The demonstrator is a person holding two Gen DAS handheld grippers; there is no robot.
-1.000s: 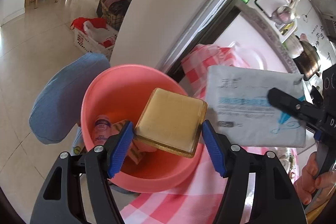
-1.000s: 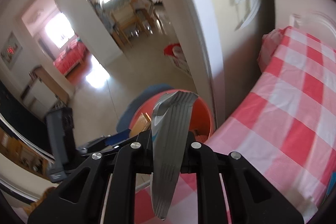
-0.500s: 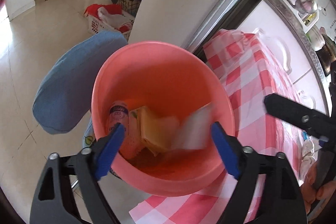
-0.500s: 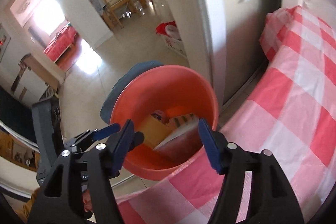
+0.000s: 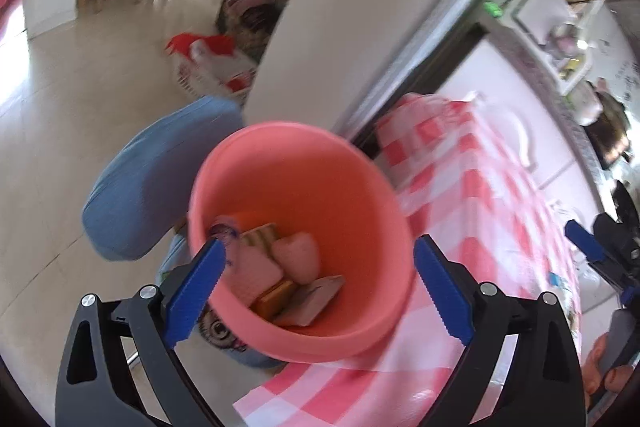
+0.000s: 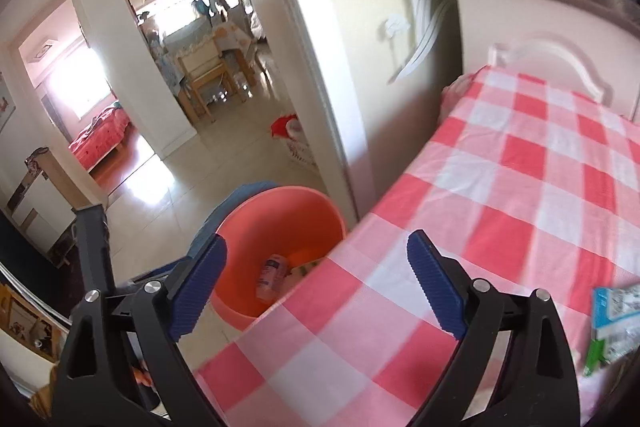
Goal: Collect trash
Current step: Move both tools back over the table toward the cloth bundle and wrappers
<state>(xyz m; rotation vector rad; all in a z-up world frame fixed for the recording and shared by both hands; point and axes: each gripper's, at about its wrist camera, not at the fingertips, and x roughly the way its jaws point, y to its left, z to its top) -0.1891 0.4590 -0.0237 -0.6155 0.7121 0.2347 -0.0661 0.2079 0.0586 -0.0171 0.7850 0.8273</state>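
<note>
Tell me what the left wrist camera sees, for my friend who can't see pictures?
A pink bucket with trash lying in its bottom fills the middle, seen from above past the left gripper, whose blue-padded jaws are opening with nothing between them. The bucket stands beside a table with a red and white checked cloth; a blue cushion lies behind it.

Trash (image 5: 280, 267) in bucket (image 5: 352, 163) beside table (image 5: 480, 195)

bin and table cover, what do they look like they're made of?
Pink bin: probably moulded plastic, going by its smooth, seamless wall, uniform colour and thin rolled rim. Checked table cover: it hangs over the table edge in a soft curve, so fabric or thin vinyl; blur hides any weave.
</note>
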